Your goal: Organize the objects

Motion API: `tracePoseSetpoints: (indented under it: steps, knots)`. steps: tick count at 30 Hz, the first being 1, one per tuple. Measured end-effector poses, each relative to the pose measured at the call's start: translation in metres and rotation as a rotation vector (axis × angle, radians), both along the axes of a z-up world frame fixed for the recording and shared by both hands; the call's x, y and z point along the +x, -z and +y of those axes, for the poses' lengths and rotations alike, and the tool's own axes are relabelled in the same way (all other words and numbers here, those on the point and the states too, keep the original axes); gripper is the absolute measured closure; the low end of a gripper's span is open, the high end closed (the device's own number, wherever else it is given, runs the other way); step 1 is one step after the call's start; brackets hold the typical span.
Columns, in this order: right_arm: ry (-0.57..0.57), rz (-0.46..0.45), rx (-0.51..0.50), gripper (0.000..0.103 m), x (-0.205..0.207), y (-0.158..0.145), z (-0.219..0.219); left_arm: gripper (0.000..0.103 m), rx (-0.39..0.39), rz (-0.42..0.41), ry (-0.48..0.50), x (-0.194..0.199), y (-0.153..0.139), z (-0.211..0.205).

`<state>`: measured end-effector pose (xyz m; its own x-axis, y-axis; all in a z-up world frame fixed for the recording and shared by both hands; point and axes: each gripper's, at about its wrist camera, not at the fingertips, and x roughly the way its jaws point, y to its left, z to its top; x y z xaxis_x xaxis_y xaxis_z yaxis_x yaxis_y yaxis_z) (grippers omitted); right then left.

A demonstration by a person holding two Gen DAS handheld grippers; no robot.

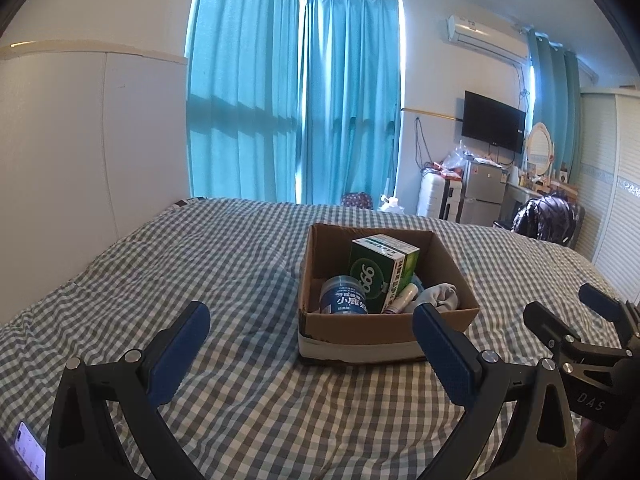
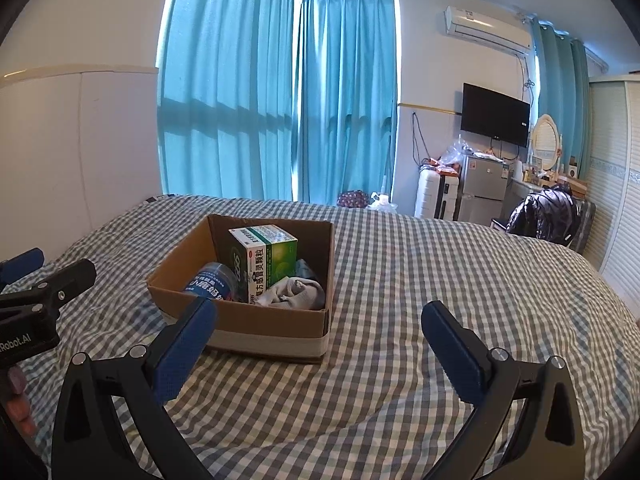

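Apparently finished: cardboard box (image 1: 384, 326) mid-bed holds medicine box (image 1: 382, 268), blue jar (image 1: 344, 296), sock (image 1: 438, 296). Left gripper (image 1: 312, 356) and right gripper (image 2: 320, 344) hover apart, empty; next, withdraw.

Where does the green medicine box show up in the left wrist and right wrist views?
Left wrist: green medicine box right of centre, standing in the cardboard box.
Right wrist: green medicine box left of centre, same cardboard box.
Shared landmark: blue jar beside it.
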<state>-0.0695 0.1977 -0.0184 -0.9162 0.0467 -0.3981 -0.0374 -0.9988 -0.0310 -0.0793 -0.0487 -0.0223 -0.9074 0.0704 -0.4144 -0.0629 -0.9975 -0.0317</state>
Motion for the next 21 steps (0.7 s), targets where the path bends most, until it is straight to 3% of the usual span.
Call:
tracePoseSetpoints:
  steps: [21]
  knots:
    - [0.017,-0.002,-0.027,0.0,-0.0007,-0.0003,0.0051,0.0,-0.018,-0.01,-0.003,-0.0023,0.0022,0.0031]
